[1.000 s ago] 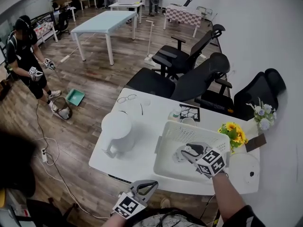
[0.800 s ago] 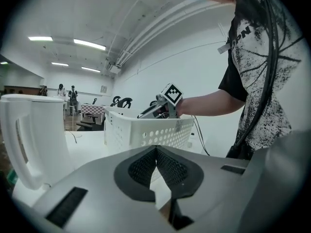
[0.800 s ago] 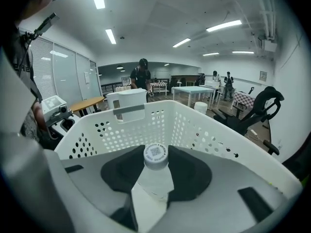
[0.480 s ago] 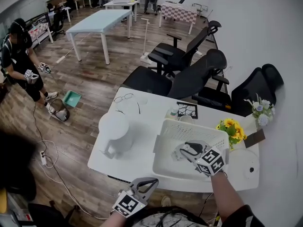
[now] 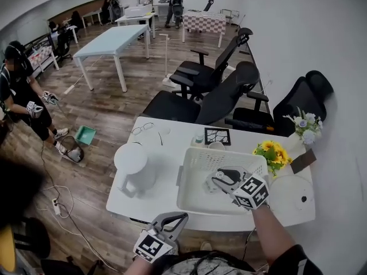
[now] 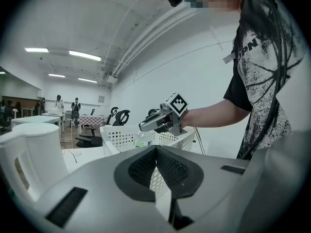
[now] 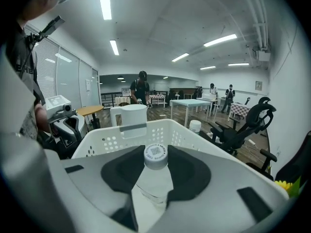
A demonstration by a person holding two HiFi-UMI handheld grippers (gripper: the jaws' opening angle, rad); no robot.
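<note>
Clear plastic, ribbed and topped with a round white cap, fills the right tool (image 7: 155,171): its dark padded jaws pinch a bottle (image 7: 154,186) by the body. The bottle's long axis runs along the jaws, cap forward, towards the kettle (image 7: 132,114) and the tabletop's left edge. It is held over the inside of a white basket (image 7: 127,132), a rectangular plastic tub with rows of round holes in its walls.

In the head view the right tool (image 5: 217,179) hangs above the basket (image 5: 221,153), which sits on the right half of the tabletop (image 5: 166,148), close to the near edge. The left tool (image 6: 156,152) has its mesh-textured pads pressed together with nothing between them. It is off the tabletop's near edge (image 5: 172,219), well apart from the basket.

The smooth white kettle (image 5: 131,165), round-bodied with a handle, stands by the left edge. Sunflowers (image 5: 272,153) stand near the far right corner, and glasses (image 5: 140,129) lie at the far left. The tabletop is matt white. Around it are black office chairs (image 5: 200,99) on a wood-plank floor (image 5: 109,107).
</note>
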